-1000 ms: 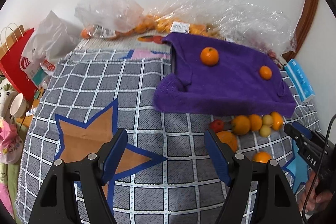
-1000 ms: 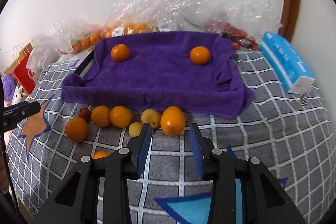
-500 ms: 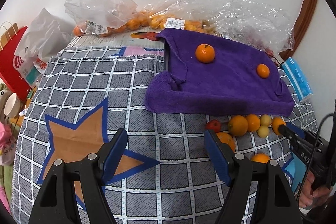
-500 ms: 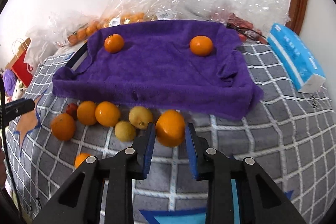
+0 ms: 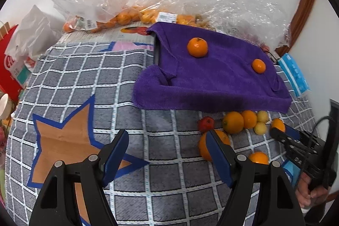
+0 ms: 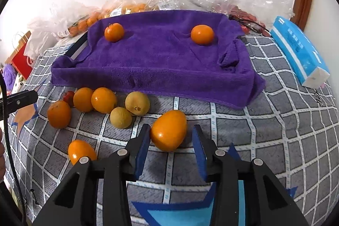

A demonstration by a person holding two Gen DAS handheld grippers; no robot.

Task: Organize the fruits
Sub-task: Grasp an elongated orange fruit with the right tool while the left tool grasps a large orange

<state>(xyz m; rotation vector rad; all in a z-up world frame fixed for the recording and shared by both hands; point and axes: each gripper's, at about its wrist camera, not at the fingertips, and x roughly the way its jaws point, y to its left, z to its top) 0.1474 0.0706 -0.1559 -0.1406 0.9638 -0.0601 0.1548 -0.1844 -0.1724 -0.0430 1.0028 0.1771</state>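
Two views, left wrist first.
Left gripper (image 5: 167,154): jaws wide apart, nothing between them, over the checked cloth (image 5: 84,77).
Hidden: its right finger covers part of a large orange (image 5: 203,147); the right gripper (image 5: 285,133) covers part of another fruit at the row's end.
Surroundings: purple towel (image 5: 211,86) carries two tangerines (image 5: 197,47); clear bags (image 5: 89,1) crowd the far edge.
Right wrist view.
Right gripper (image 6: 170,138): jaws opening, oval orange (image 6: 168,130) between them; left pad touches it, right pad stands clear.
Obstructions: loose fruit row (image 6: 103,100) just left; towel edge ahead.
Open room: bare cloth to the right, up to the blue tissue pack (image 6: 298,50).
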